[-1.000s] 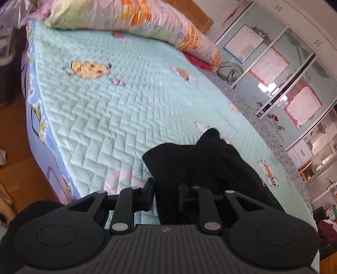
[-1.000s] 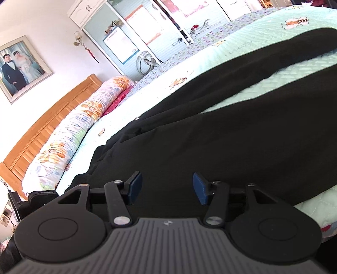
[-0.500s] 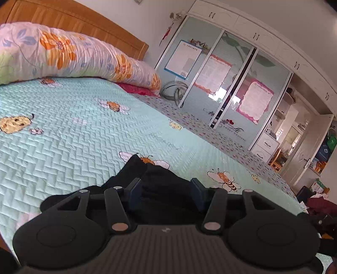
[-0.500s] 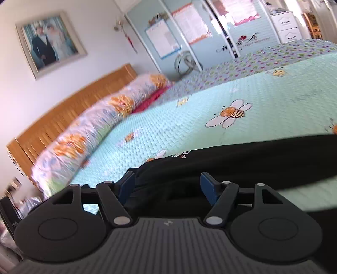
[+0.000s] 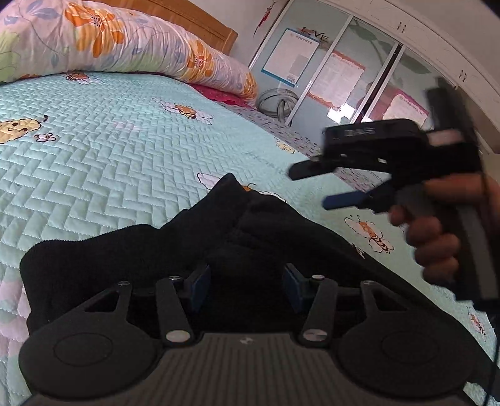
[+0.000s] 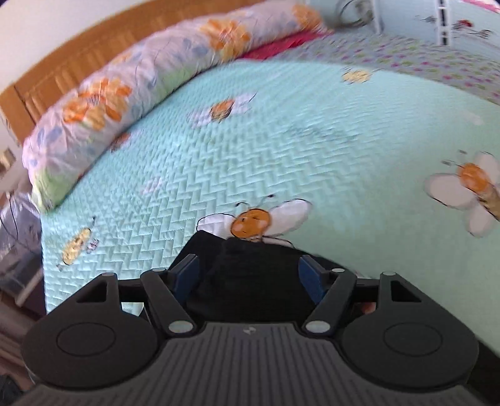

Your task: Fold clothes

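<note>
The black knitted garment [image 5: 218, 250] lies bunched on the mint-green quilted bedspread [image 5: 109, 162] with its cartoon bee prints, near the close edge of the bed. One dark fold rises to a peak in the middle, and a flatter flap spreads to the left across the quilt.

In the left wrist view the left claw [image 5: 247, 281] sits low over this heap. Its blue pads [image 5: 200, 278] stand partly apart, with black cloth lying between them; the pads do not seem to pinch it.

The right claw [image 5: 325, 187] shows at the right of the same view, blurred, hanging above the bedspread beyond the garment and clear of it. A hand [image 5: 437, 237] wraps its handle. Its two fingers are spread and nothing is between them. In its own blurred view, the right claw [image 6: 247, 274] points down over the near tip of the black garment [image 6: 247, 281], pads well apart, cloth showing below the gap and not gripped.

Farther out, a long rolled floral quilt in white, orange and green [image 5: 125, 43] lies along the wooden headboard [image 5: 193, 22]. A glass-fronted wardrobe with paper posters [image 5: 337, 71] stands beyond the bed.
</note>
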`<state>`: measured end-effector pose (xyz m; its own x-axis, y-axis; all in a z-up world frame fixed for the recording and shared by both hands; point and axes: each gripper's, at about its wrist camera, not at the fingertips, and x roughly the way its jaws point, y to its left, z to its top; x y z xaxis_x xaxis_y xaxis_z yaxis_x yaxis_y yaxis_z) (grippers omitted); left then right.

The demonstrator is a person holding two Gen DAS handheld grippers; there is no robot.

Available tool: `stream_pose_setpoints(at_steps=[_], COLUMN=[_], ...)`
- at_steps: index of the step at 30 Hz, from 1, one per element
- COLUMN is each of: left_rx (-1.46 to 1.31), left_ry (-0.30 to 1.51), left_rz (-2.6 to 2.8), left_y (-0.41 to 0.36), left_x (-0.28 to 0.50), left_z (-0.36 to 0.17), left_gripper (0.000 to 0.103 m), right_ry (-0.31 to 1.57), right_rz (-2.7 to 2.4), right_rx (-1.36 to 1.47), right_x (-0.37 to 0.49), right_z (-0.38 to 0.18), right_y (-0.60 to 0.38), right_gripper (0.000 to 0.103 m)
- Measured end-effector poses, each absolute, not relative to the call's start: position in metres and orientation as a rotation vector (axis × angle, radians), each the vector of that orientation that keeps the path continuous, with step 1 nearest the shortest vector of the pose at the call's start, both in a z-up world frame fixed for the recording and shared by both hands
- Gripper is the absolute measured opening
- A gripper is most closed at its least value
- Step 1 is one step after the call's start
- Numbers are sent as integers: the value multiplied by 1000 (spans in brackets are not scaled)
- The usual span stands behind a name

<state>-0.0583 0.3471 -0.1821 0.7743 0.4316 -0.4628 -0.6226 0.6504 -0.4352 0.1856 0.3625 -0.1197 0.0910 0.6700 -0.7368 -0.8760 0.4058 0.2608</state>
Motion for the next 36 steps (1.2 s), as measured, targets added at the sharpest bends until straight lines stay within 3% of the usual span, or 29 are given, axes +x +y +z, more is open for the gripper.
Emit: stream_pose_setpoints(at_steps=[5, 8, 12, 23, 26, 29, 31, 32, 34, 36], left_rx=[-593, -619, -611, -563, -558, -564, -568, -570, -575, -580], left_ry=[375, 384, 399, 417, 419, 421, 424, 426, 429, 428], left_rz=[582, 572, 567, 579, 578, 576, 575, 573, 570, 571], left_y=[347, 351, 351, 342, 342, 343, 345, 345, 346, 347], left_x=[-58, -58, -56, -49, -48, -47, -46, -45, -44, -44], left_z=[-182, -182, -183, -186, -187, -188, -188, -188, -189, -188], left_gripper=[55, 56, 60, 66, 67, 68, 69, 70, 71, 71], right_ry=[984, 962, 912, 579, 598, 719, 814, 854, 889, 882], right_rz=[1267, 1319, 1321, 1373, 1421, 1448, 1455, 1465, 1516, 1557], right_rx=[-630, -758, -832, -1226, -1308, -1299, -1273, -1264, -1257, -1268], right_x=[184, 181, 173, 131, 136, 155, 167, 171, 172, 165], right_z=[-152, -163, -173, -164, -169, -173, -176, -177, -174, -168], right_y=[421, 419, 421, 437, 453, 469, 477, 481, 482, 480], right_gripper=[71, 78, 80, 82, 87, 95, 95, 92, 75, 43])
